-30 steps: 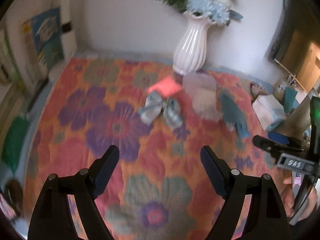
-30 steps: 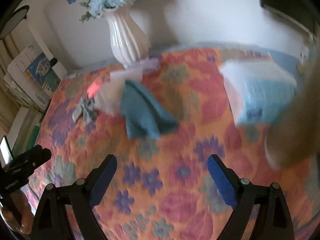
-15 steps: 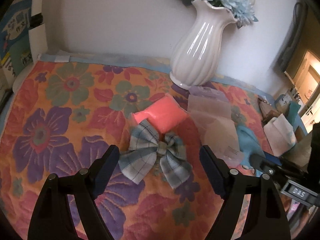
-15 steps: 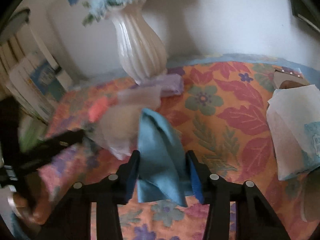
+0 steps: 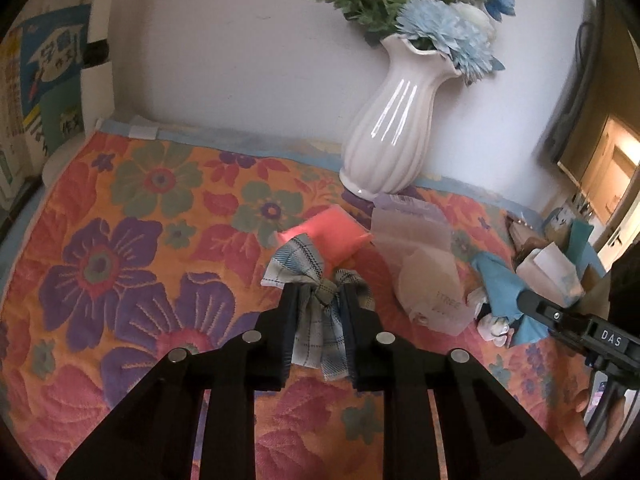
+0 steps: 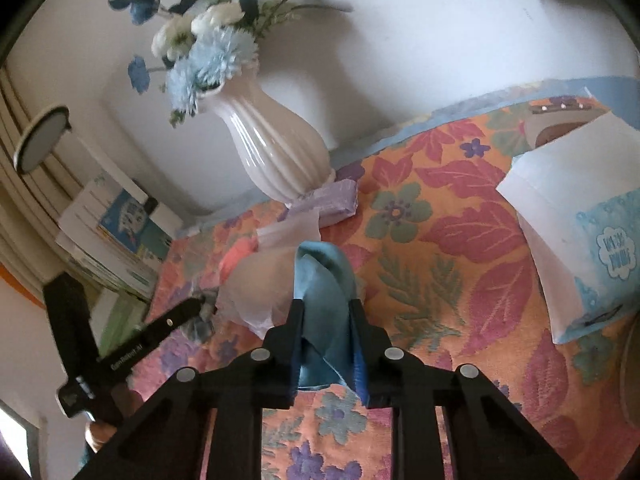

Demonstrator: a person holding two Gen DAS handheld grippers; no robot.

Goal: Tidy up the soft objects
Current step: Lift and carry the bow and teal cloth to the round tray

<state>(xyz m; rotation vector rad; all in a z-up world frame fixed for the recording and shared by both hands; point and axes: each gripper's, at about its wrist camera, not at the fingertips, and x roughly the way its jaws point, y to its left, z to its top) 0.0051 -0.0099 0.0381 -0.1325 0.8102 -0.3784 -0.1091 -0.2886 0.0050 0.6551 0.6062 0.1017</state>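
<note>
A blue-grey plaid bow (image 5: 296,266) lies on the floral tablecloth (image 5: 140,240). My left gripper (image 5: 320,292) is closing on it, and its pads press the bow's knot and lower tails. Right behind the bow is a pink soft block (image 5: 340,236). In the right wrist view my right gripper (image 6: 326,304) is closing on a folded blue cloth (image 6: 320,272), which stands pinched between the pads. The same blue cloth (image 5: 496,284) shows at the right of the left wrist view, beside a clear plastic bag (image 5: 424,276).
A white ribbed vase (image 5: 388,136) with blue flowers stands at the back by the wall, with a lilac packet (image 6: 332,200) at its foot. A tissue pack (image 6: 568,232) lies at the right. Books (image 6: 116,232) are stacked off the left edge.
Both grippers moved forward and down over their objects. Both sets of jaws went from wide open to closed, the left on the bow and the right on the blue cloth.
</note>
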